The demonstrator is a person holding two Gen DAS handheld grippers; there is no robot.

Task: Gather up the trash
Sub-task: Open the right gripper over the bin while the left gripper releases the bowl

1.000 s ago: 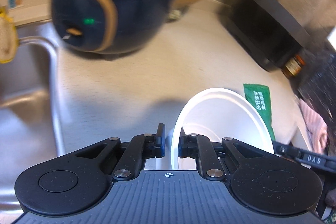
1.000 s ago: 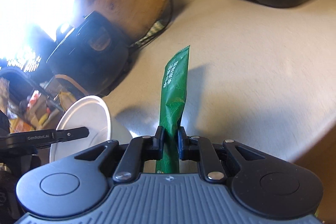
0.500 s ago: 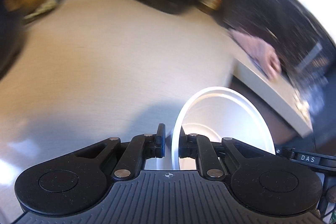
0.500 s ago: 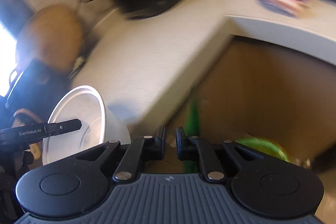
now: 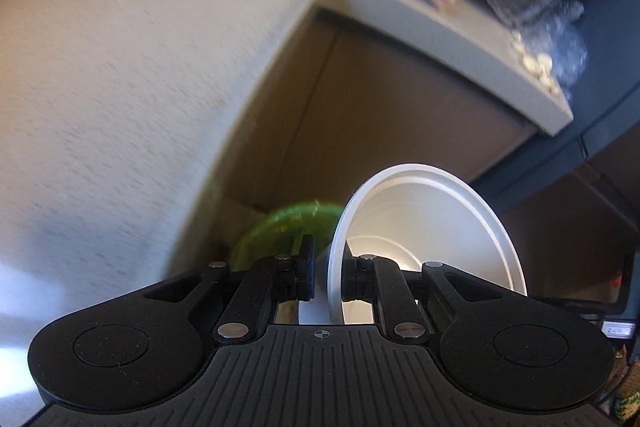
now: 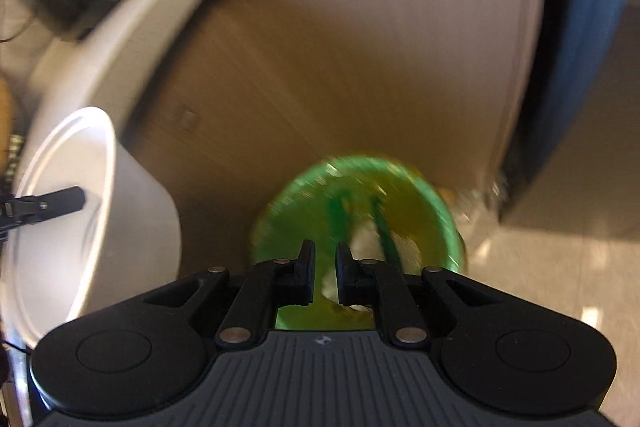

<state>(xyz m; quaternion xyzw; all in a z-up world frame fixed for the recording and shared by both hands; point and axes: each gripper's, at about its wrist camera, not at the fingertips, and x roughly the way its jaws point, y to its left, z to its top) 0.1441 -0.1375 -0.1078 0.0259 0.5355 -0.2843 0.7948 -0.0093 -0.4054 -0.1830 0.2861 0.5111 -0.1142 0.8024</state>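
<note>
1. Two claws, both closed.
2. Left claw: clamped on the rim of the white cup, one pad inside and one outside. Cup tilted, mouth towards the camera, mostly right of the tips.
3. Held out past the table edge, in front of brown cabinet doors, with the green bin low on the floor just left of the cup.
4. Right claw: shut to a narrow slit directly above the bin's mouth, with nothing plainly between the pads.
5. Dark green strip, blurred, just right of those tips, inside the bin's outline. Cannot tell whether pinched or loose.
6. Compared with a second ago: then above the table, green wrapper upright in the right claw. Now off the table above the bin. Cup grip unchanged.
</note>
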